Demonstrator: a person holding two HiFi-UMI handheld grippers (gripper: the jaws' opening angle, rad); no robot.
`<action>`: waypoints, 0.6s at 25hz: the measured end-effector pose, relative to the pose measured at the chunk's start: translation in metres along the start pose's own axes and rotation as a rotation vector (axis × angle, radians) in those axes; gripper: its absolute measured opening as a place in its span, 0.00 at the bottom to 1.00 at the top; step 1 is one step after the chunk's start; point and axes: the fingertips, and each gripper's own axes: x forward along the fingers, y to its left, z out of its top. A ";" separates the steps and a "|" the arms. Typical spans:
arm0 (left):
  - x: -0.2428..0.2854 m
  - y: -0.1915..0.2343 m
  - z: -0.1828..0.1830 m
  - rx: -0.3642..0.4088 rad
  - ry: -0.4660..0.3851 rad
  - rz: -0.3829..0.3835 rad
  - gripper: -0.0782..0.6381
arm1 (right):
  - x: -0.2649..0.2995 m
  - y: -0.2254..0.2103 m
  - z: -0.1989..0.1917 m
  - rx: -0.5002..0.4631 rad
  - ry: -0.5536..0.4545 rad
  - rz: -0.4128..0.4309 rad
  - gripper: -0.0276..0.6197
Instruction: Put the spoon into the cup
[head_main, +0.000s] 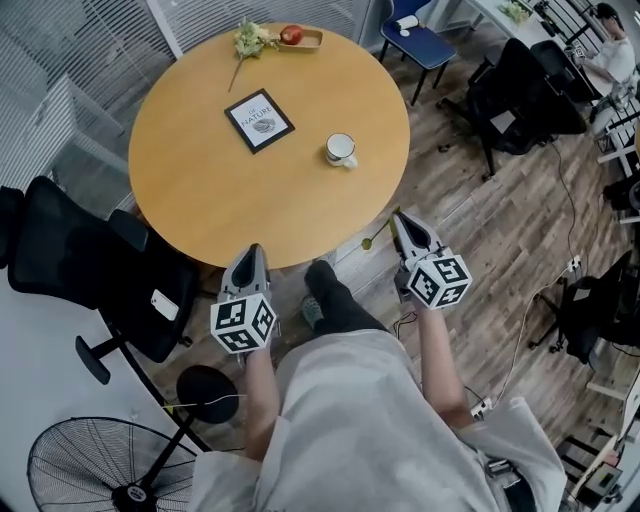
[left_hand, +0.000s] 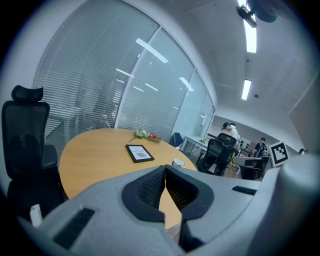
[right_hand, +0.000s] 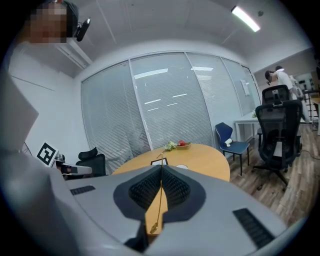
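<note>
We stand on a wood-plank floor (head_main: 480, 230) in an office with glass walls behind blinds (left_hand: 90, 85). Before us is a round wooden table (head_main: 200, 180), with a black chair (head_main: 70, 260) at its left and a fan (head_main: 90, 470) lower down. Our left tongs (head_main: 253, 248) are pressed together on nothing at the table's near edge. Our right tongs (head_main: 398, 215) pinch a thin gold spoon (head_main: 378, 231). On the table a framed card (head_main: 259, 120) lies left of the white cup (head_main: 340, 149), well apart from the spoon.
</note>
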 end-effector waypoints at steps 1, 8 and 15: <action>0.003 -0.001 0.000 0.003 0.006 -0.004 0.12 | 0.002 -0.003 0.001 0.004 -0.001 -0.005 0.05; 0.042 0.011 0.015 0.021 0.029 -0.015 0.12 | 0.034 -0.017 0.009 0.021 -0.012 -0.021 0.05; 0.096 0.005 0.057 0.073 0.033 -0.055 0.12 | 0.070 -0.045 0.043 0.036 -0.055 -0.038 0.05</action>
